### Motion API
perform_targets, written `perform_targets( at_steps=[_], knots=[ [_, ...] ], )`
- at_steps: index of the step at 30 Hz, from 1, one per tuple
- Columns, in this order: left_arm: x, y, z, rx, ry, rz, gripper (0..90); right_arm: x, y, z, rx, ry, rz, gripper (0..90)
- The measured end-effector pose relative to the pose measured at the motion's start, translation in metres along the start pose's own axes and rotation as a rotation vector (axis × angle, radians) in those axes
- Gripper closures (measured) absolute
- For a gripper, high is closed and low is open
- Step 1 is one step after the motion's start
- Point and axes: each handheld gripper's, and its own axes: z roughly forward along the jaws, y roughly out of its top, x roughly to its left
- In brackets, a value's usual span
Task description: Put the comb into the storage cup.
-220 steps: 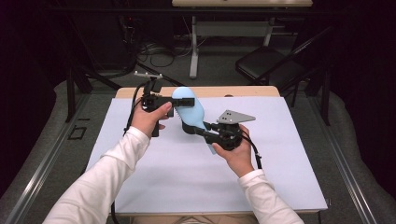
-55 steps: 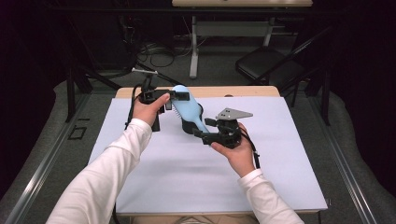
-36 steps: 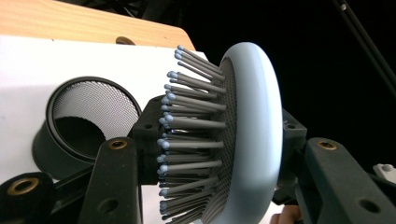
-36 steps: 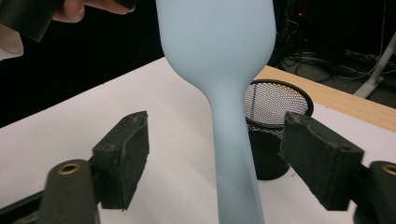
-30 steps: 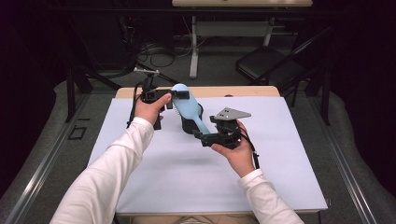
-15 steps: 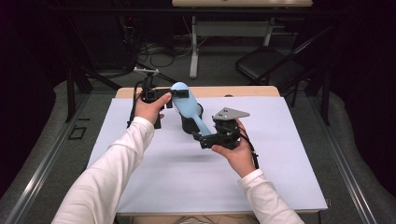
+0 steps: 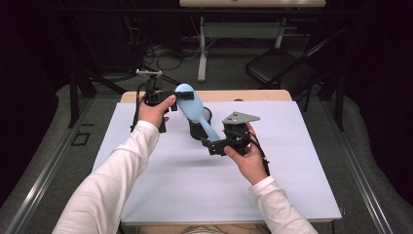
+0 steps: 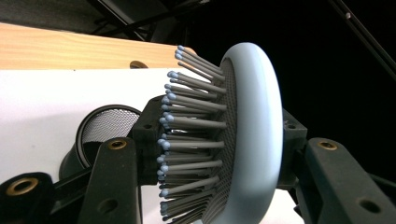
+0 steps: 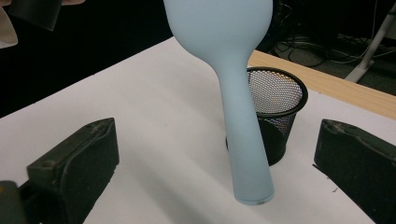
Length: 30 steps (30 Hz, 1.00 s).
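Note:
A light blue hairbrush (image 7: 191,108) hangs tilted over a black mesh cup (image 7: 197,131) on the white table (image 7: 302,161). My left gripper (image 7: 178,99) is shut on the brush head (image 8: 250,135), one jaw against the bristles and the other against its smooth back. The handle (image 9: 243,140) slants down toward my right gripper (image 7: 214,144). In the right gripper view that gripper (image 9: 217,158) is open: its jaws have just been opening and stand wide on either side of the handle without touching it. The mesh cup (image 9: 280,100) is behind the handle's end.
A wooden table edge (image 7: 253,95) runs along the far side of the white sheet. Beyond it are a dark folding chair (image 7: 285,73), a white desk leg (image 7: 202,53) and cables on the floor (image 7: 163,53). Grey carpet flanks the table.
The right gripper's jaws have spread apart from the brush handle. Both hands stay where they were, and the left gripper keeps its hold on the brush head.

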Motion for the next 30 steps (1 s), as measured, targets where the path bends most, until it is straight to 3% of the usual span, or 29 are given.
perform_targets(
  at_steps=[23,30],
  knots=[
    [0.0024,0.0026,-0.0047,-0.046,0.022,-0.003,49.6,0.0025,0.0015,-0.0012,0.01,-0.001,0.004,0.0],
    [-0.0009,0.004,-0.0057,-0.058,0.037,0.024,49.5,0.0024,0.0015,-0.0017,0.017,0.002,0.007,0.0]
  ],
)
